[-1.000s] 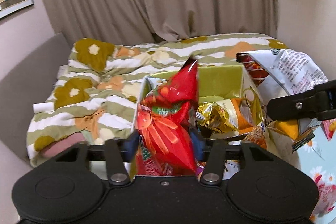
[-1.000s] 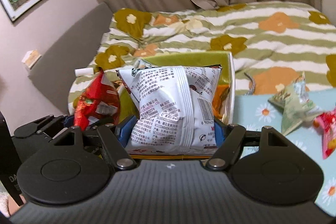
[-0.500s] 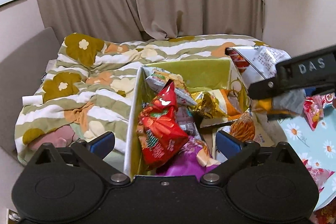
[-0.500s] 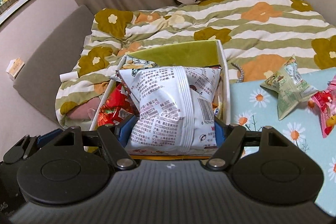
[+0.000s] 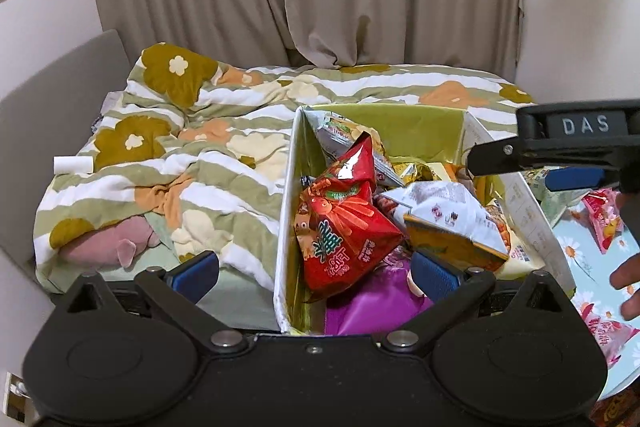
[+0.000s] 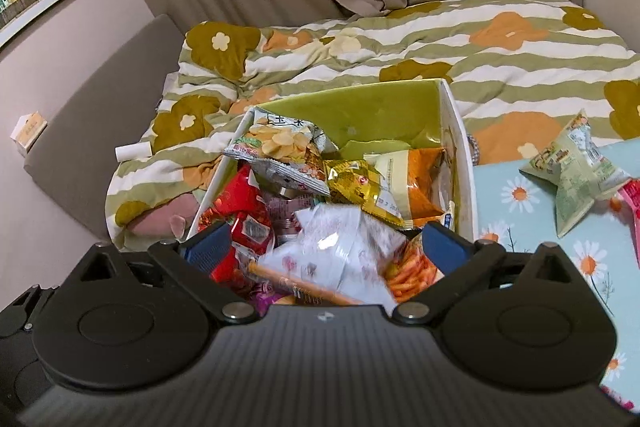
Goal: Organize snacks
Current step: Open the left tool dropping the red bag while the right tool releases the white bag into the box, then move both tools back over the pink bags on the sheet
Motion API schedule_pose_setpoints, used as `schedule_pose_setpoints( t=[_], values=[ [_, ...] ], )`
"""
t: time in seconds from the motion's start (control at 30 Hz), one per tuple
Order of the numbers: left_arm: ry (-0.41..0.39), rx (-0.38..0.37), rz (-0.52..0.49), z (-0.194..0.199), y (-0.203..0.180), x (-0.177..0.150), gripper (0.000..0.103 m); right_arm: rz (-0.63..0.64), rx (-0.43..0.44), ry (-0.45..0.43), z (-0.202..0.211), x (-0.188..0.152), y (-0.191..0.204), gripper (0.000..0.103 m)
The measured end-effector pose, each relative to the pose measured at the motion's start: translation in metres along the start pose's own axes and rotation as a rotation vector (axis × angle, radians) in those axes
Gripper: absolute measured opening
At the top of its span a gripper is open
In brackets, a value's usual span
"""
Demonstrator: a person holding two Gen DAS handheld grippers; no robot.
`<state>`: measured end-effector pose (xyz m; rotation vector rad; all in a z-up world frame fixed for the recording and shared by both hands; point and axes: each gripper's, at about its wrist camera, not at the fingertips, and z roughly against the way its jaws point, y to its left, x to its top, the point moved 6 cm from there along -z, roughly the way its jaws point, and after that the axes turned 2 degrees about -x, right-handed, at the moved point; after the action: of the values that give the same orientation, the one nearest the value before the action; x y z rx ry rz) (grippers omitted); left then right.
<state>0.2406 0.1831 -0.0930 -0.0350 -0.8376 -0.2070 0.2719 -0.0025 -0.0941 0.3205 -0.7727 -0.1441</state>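
Observation:
A box (image 5: 286,211) with white walls and a green lining holds several snack bags. Over its near end my left gripper (image 5: 314,273) stands open, and the red snack bag (image 5: 344,227) lies loose in the box beyond its fingers. My right gripper (image 6: 326,245) hangs over the same box (image 6: 460,155) with its jaws opening. The white snack bag (image 6: 340,255) shows blurred between and below the blue pads (image 6: 444,243), free of them. In the left wrist view that white bag (image 5: 444,211) rests on the pile, under the right gripper's black finger (image 5: 560,147).
A green snack bag (image 6: 576,179) and a pink one (image 5: 604,219) lie on the blue daisy cloth (image 6: 520,219) right of the box. A striped floral quilt (image 5: 200,155) covers the bed behind and to the left. A person's fingers (image 5: 628,275) show at the right edge.
The left jaws opened and the red bag dropped into the box. The right jaws then opened and the white bag fell from them onto the pile.

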Motion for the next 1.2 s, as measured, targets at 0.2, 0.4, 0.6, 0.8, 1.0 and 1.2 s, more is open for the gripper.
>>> schedule_pose_setpoints(
  t=[0.2,0.4,0.6,0.8,1.0,1.2],
  values=[
    [-0.008,-0.005,-0.012,0.005,-0.006,0.002,0.103,0.012,-0.011,-0.029,0.012,-0.006,-0.004,0.103],
    [-0.052,-0.032,-0.024,0.018,-0.019,0.015,0.103,0.006,0.003,-0.05,0.034,-0.004,-0.011,0.103],
    [-0.076,-0.069,-0.052,0.03,-0.05,0.023,0.103,-0.002,-0.014,-0.083,0.069,0.001,-0.037,0.103],
    [-0.077,-0.108,-0.055,0.039,-0.098,0.023,0.103,-0.004,-0.04,-0.103,0.103,0.003,-0.082,0.103],
    [-0.043,-0.127,-0.071,0.041,-0.161,0.019,0.103,-0.003,-0.069,-0.111,0.132,0.004,-0.141,0.103],
    [0.024,-0.132,-0.042,0.036,-0.217,0.003,0.103,0.043,-0.099,-0.101,0.15,0.005,-0.2,0.103]
  ],
)
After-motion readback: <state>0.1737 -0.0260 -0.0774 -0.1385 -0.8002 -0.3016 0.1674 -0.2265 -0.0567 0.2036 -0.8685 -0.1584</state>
